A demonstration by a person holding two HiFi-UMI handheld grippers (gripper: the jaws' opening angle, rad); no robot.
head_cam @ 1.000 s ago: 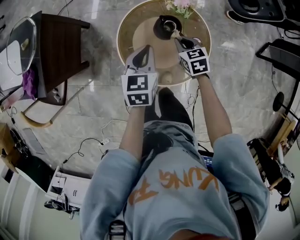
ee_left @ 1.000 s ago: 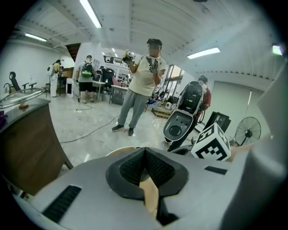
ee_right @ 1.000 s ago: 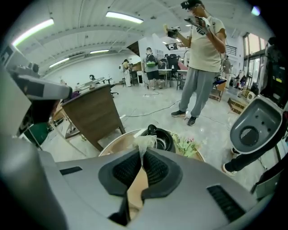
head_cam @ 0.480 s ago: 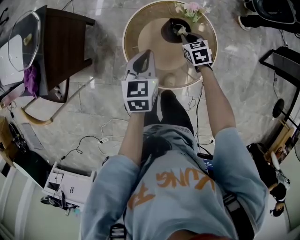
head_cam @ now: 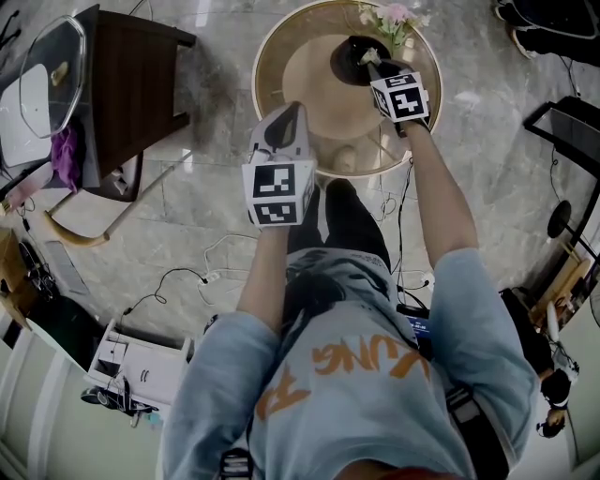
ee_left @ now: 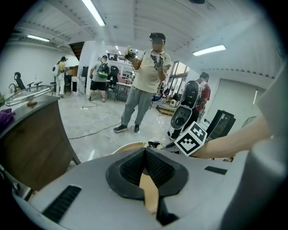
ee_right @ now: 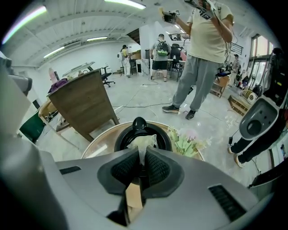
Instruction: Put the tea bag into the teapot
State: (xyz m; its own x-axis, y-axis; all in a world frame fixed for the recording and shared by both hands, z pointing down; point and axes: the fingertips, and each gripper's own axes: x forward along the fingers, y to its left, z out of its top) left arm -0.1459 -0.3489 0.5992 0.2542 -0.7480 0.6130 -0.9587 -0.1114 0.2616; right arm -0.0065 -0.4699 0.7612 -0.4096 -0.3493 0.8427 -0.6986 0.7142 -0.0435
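A black teapot (head_cam: pixel 349 60) stands open at the far side of the round tan table (head_cam: pixel 281 75). My right gripper (head_cam: pixel 375 64) hangs just over its mouth. In the right gripper view the pale tea bag (ee_right: pixel 143 143) sticks out from between the tips of the right gripper (ee_right: pixel 141 152), above the teapot (ee_right: pixel 122 140). Those jaws are opening, and the bag is still pinched between them. My left gripper (head_cam: pixel 286 117) hovers over the table's near side, shut and empty, its tips (ee_left: pixel 145 152) meeting.
Pink flowers (head_cam: pixel 394 17) stand right of the teapot, close to the right gripper. A dark wooden desk (head_cam: pixel 122 94) is to the left of the table. A person (ee_right: pixel 202 54) stands beyond the table, and cables lie on the marble floor (head_cam: pixel 206 253).
The right gripper has moved farther out and slightly right, carrying the tea bag over the teapot's mouth. The left gripper has stayed almost still.
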